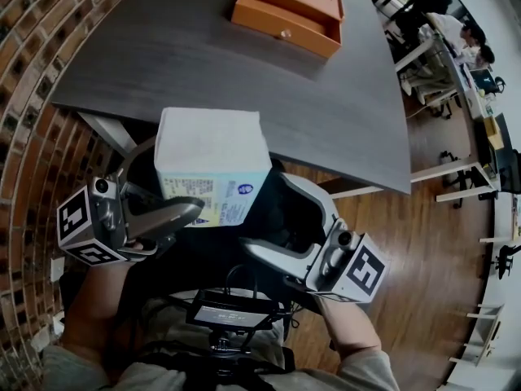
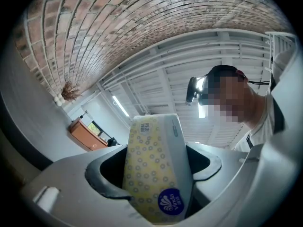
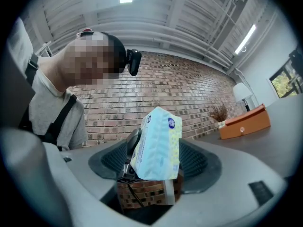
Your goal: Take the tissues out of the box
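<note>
Below the head camera, the left gripper [image 1: 191, 210] holds a soft plastic-wrapped tissue pack [image 1: 213, 149] upright in the air, just in front of the near edge of the dark table [image 1: 163, 55]. The orange box [image 1: 285, 15] sits well apart at the table's far side, open, so the pack is already out of it. The right gripper [image 1: 262, 214] hangs just beside the pack's lower corner, jaws spread.

Along the left gripper's own jaws, both pads press the yellow patterned sides of the pack, whose round blue logo faces the camera. The grip sits low on the pack.

Along the right gripper's jaws, the pads stand wide apart, and the pack shows in the gap without either pad touching it.

The pack looks light and squashy, with a slick film that could slide under a loose pinch. A firm hold across its broad faces near the middle seems safest; squeezing only dents it, nothing fragile inside.
</note>
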### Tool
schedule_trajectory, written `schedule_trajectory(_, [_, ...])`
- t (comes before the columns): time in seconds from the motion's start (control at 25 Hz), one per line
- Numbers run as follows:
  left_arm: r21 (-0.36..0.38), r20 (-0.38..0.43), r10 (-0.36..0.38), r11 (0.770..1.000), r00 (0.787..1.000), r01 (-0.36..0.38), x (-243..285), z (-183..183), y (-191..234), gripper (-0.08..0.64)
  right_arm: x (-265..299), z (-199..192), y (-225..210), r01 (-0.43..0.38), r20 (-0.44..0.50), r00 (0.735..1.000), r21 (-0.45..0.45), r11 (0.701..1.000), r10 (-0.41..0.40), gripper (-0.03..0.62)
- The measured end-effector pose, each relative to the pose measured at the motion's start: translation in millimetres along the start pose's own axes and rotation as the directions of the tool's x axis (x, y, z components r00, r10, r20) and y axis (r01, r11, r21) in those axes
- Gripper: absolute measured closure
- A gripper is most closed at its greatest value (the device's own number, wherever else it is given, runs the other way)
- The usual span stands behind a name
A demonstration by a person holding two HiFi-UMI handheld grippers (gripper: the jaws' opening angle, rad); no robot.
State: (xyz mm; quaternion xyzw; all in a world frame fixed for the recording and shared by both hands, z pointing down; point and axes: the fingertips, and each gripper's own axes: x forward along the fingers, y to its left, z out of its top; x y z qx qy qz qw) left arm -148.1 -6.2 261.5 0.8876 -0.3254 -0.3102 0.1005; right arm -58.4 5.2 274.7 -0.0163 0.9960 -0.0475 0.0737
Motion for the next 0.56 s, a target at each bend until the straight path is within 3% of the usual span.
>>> schedule_trajectory(0.56, [-0.009,0.003,0.005,1.000,1.000,-0.005,-1.2,-1.6,-0.3,0.192,3.7,-0.6,5.4,-0.013,-0.015,1.000,-0.002,1.000,0.013,0.237])
